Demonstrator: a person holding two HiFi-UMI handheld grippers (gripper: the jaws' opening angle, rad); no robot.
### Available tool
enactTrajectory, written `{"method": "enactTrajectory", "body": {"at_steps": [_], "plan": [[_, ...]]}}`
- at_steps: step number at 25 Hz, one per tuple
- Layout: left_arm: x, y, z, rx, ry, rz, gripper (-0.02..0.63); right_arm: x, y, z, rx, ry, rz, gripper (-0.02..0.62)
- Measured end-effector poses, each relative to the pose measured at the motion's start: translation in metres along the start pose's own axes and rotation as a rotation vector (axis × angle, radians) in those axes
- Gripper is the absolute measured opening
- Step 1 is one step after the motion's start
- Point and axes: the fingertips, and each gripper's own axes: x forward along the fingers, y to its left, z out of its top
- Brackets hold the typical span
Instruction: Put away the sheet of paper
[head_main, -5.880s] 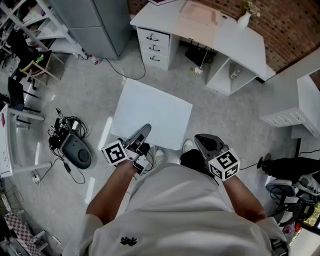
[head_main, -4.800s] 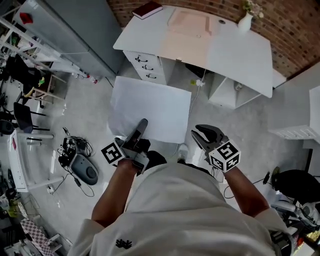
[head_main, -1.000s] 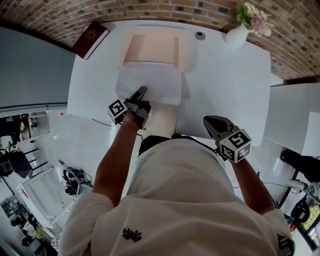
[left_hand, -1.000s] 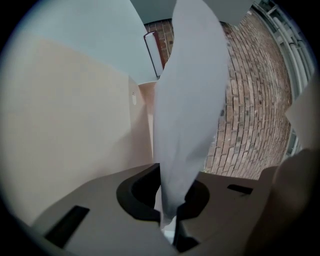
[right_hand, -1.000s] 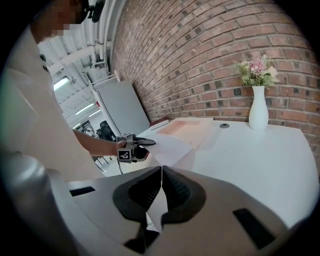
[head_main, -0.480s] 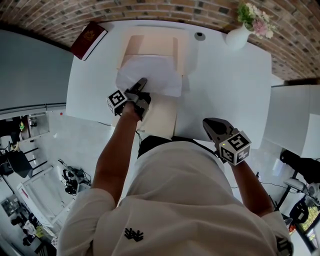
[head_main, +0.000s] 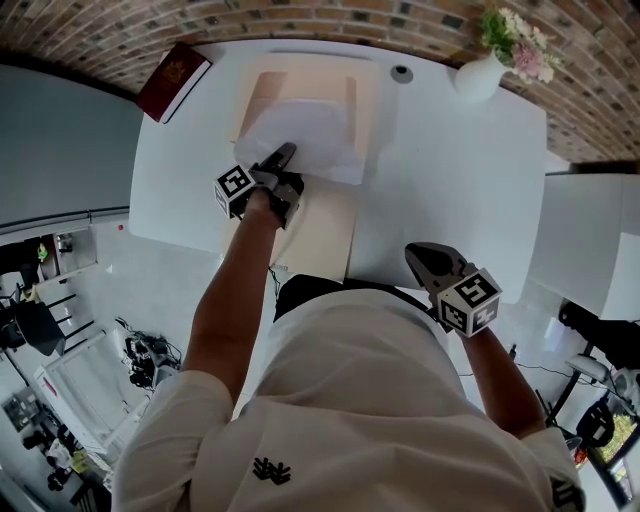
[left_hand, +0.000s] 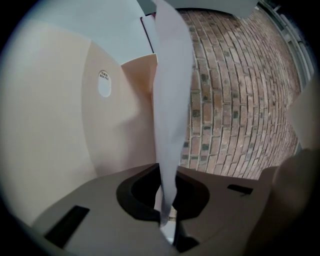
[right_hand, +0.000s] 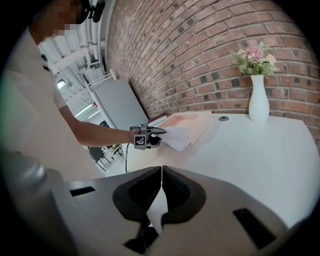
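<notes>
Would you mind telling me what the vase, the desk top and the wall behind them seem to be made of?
Vase: probably glazed ceramic, smooth white, faint sheen.
Desk top: likely painted or laminated board, flat matt white.
Wall: bare red-brown brick, with pale mortar lines.

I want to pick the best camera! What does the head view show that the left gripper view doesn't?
Only the head view: the red book, the vase with flowers, and the right gripper. Only the left gripper view: close up, the left gripper with its jaws shut on the edge of the sheet of paper. Both: that paper and the brick wall.
</notes>
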Motion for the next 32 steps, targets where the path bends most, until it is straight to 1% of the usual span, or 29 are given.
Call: {"method": "enactTrajectory", "body": {"at_steps": [3, 7, 12, 16, 22, 26, 32], "plan": [[0.010, 0.000, 0.006, -0.015, 0.005, -0.007, 0.023, 0.003, -0.003, -0.001, 0.007, 0.008, 0.005, 0.031], [0.022, -0.002, 0.016, -0.033, -0.009, -0.026, 0.025, 0.004, -0.006, -0.007, 0.018, 0.029, 0.007, 0.031], [0.041, -0.005, 0.024, -0.041, -0.010, -0.041, 0.025, 0.004, -0.011, -0.008, 0.019, 0.048, 0.004, 0.031], [0.053, -0.005, 0.033, -0.046, -0.020, -0.039, 0.025, 0.004, -0.016, -0.006, 0.020, 0.051, 0.000, 0.031], [0.064, -0.009, 0.036, -0.058, -0.030, -0.047, 0.025, 0.005, -0.019, -0.008, 0.034, 0.048, 0.003, 0.031], [0.074, -0.015, 0.038, -0.050, -0.036, -0.037, 0.025, 0.005, -0.021, -0.006, 0.038, 0.044, 0.005, 0.031], [0.081, -0.018, 0.043, -0.009, -0.034, 0.010, 0.025, 0.004, -0.022, -0.003, 0.044, 0.036, 0.001, 0.031]]}}
